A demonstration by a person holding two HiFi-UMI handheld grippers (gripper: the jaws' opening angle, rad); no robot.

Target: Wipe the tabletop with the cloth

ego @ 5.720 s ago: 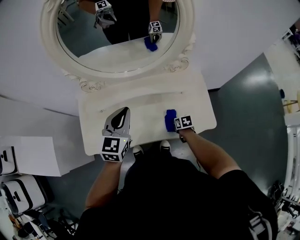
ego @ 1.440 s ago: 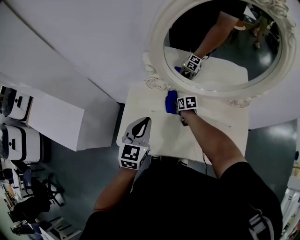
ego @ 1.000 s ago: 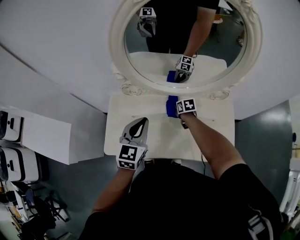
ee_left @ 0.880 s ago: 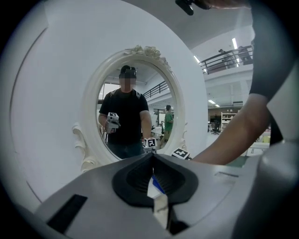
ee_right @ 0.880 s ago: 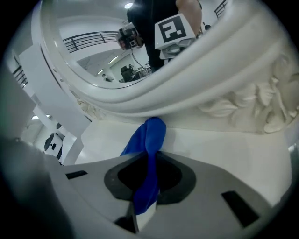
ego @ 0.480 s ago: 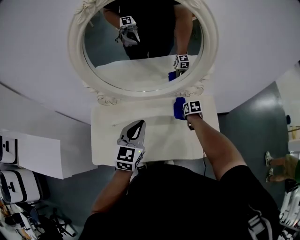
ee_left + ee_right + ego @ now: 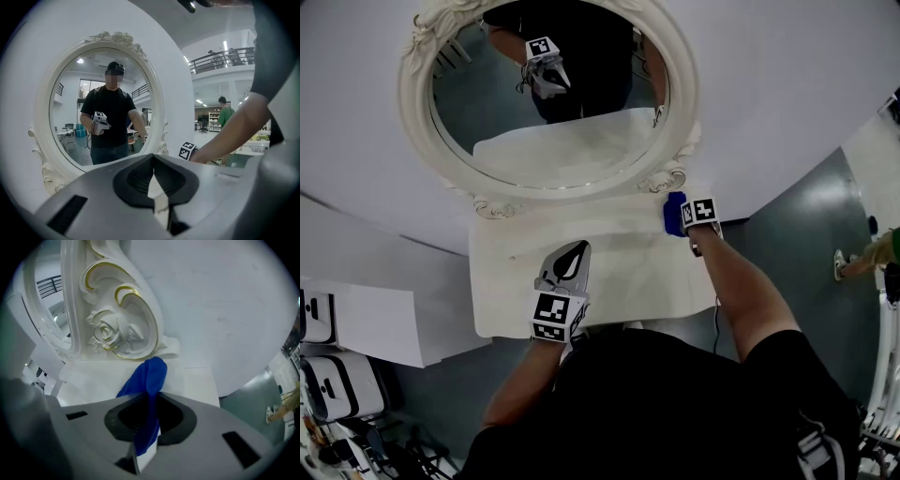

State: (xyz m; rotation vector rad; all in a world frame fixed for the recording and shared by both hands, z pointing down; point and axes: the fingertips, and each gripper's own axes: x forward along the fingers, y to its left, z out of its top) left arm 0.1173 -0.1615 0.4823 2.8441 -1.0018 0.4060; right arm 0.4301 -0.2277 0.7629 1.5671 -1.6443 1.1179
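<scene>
A blue cloth (image 7: pixel 674 213) (image 7: pixel 149 380) rests on the far right corner of the white tabletop (image 7: pixel 609 253), close to the mirror's carved base (image 7: pixel 115 329). My right gripper (image 7: pixel 682 217) (image 7: pixel 147 427) is shut on the cloth, which bunches out ahead of its jaws. My left gripper (image 7: pixel 565 265) (image 7: pixel 153 187) hovers over the front middle of the table, jaws shut with nothing between them.
An oval mirror in an ornate white frame (image 7: pixel 412 141) stands at the back of the table against a white wall and reflects the person and both grippers. White cabinets (image 7: pixel 356 319) sit at the left. Grey floor lies to the right of the table.
My right gripper has dragged the cloth rightward along the back edge to the far right corner. The left gripper has stayed over the front middle.
</scene>
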